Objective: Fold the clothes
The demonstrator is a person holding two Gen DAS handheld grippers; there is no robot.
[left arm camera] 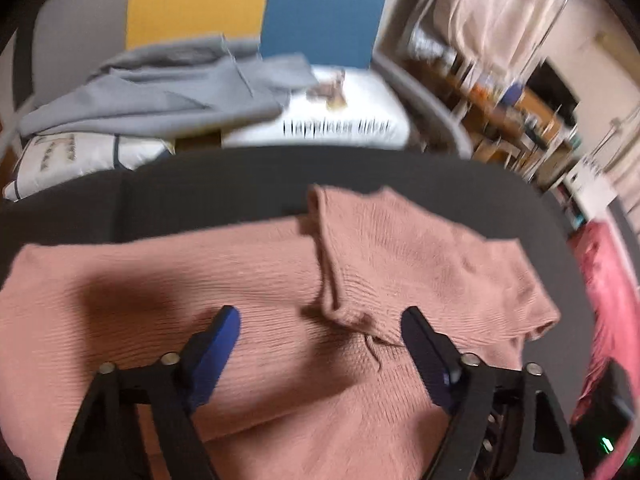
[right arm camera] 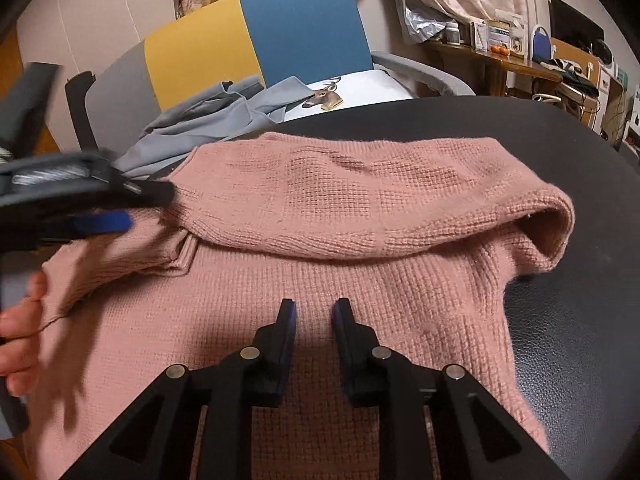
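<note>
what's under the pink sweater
The pink sweater lies on a black table, bare at its right and far edges. One sleeve is folded across the sweater. What lies beneath the sweater's middle is covered.

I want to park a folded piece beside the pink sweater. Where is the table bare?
Bare black table lies right of the pink sweater, and a strip runs behind it toward the chair. Crowded: the left side, with the left gripper, and the chair seat's grey garment.
</note>
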